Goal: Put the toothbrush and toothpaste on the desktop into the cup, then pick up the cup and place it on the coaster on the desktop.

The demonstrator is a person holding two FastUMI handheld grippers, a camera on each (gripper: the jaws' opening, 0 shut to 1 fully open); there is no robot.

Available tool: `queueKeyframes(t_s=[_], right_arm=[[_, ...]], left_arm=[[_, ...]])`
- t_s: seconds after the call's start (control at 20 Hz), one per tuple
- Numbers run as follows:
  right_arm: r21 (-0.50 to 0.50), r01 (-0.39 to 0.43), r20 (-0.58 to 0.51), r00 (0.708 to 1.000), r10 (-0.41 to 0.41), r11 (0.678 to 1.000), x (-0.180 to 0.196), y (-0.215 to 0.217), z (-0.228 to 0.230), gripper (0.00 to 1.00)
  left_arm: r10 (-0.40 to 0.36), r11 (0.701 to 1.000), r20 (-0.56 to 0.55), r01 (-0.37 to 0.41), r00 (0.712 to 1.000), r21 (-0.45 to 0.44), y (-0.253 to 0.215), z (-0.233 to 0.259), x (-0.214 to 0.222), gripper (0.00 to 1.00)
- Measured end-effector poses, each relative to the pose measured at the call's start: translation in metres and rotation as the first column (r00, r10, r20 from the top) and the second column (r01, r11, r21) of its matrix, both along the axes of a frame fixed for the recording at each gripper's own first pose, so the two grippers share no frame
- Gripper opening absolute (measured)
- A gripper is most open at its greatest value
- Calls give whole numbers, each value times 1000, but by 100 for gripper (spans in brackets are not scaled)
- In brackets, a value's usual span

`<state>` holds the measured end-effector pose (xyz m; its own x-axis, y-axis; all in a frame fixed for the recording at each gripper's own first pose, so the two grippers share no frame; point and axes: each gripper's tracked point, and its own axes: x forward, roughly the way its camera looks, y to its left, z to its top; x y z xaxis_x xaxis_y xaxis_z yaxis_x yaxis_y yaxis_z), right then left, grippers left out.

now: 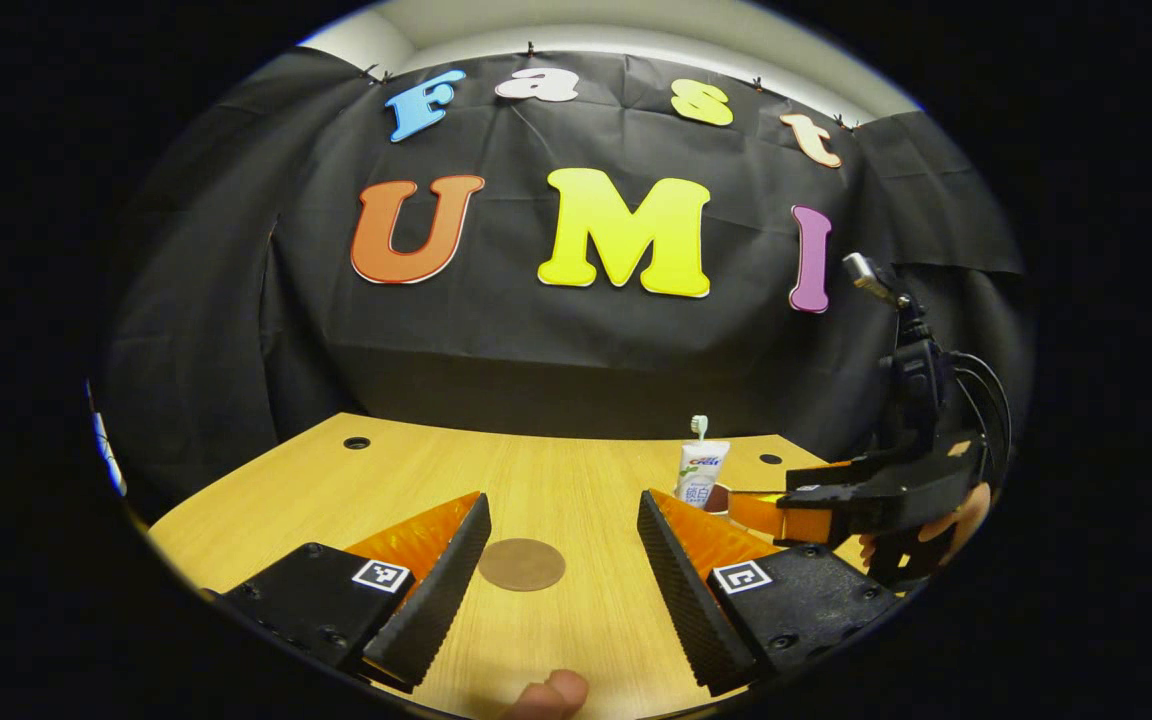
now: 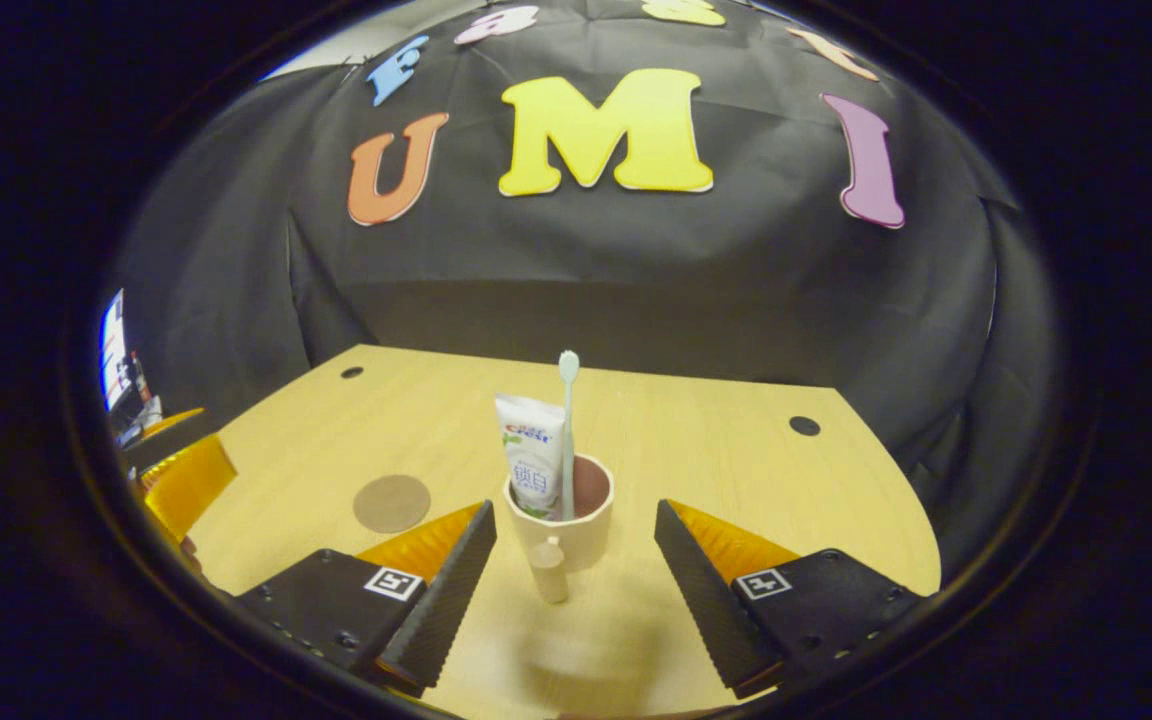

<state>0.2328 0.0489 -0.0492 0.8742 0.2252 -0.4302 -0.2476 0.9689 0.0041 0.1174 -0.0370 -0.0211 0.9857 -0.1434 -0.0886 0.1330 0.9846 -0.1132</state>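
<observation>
Two items already stand in the beige, round ceramic-looking cup with a stub handle (image 2: 561, 520): a white toothpaste tube with printed label (image 2: 532, 450), leaning at the cup's left inner wall, and a pale slim plastic toothbrush (image 2: 567, 430), upright just beside the tube, bristle head uppermost. The cup's interior is reddish-brown; whether anything else lies in it cannot be told. The cup rests on the pale wood-grain worktop (image 2: 716, 450), handle turned toward the right hand-held gripper (image 2: 576, 585), whose black ribbed fingers stand wide apart either side of the cup, touching nothing. The flat, round brown coaster (image 2: 392, 502) lies on the worktop to the left of the cup, apart from it and bare. The left hand-held gripper (image 1: 561, 570) likewise stands fully spread and holds nothing; the coaster (image 1: 522, 564) lies between its fingers, and the cup sits to its right, mostly hidden behind the right gripper's body. Step in hand, by judgement: grasping the loaded cup. Advice: bring the right gripper forward until both pads bracket the cup's wall below the rim, clear of the handle, and close squarely so the cup does not twist; lift level, since the tall toothbrush and tube make the load top-heavy and could tip out; draw the left gripper back from the coaster before setting the cup centred on it.
</observation>
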Motion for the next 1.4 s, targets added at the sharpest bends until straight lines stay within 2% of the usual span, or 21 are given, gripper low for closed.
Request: queueKeyframes(t_s=[0.2, 0.35, 0.6, 0.65, 0.8, 1.0, 1.1, 1.15, 1.4], right_arm=[[-21, -8, -178, 984, 4, 1000, 10, 8, -28, 98], [-53, -15, -301, 954, -2, 998, 17, 11, -45, 97], [-38, -10, -526, 851, -11, 999, 29, 24, -78, 93], [-53, -1, -545, 838, -28, 999, 33, 23, -80, 86], [-114, 15, -588, 805, -80, 993, 39, 23, -94, 81], [-119, 34, -608, 788, -99, 992, 35, 23, -101, 70], [-123, 46, -623, 774, -114, 991, 30, 21, -105, 58], [-130, 56, -618, 776, -125, 990, 31, 22, -102, 31], [-127, 66, -601, 789, -129, 990, 32, 23, -101, 27]], left_arm=[[-2, 1000, 35, 2, 999, 6, 12, 4, -13, 94], [18, 1000, 55, -19, 998, 12, 24, 2, -20, 94], [28, 1000, 51, -28, 998, 4, 32, -6, -27, 94], [32, 999, 52, -32, 998, -1, 34, -5, -28, 94], [28, 999, 52, -27, 998, -21, 35, -5, -30, 94], [21, 1000, 44, -21, 999, -20, 36, -10, -28, 94], [15, 999, 35, -14, 999, -33, 36, -13, -28, 94], [14, 999, 31, -12, 999, -38, 35, -15, -28, 94], [8, 999, 23, -7, 1000, -33, 34, -17, -29, 94]])
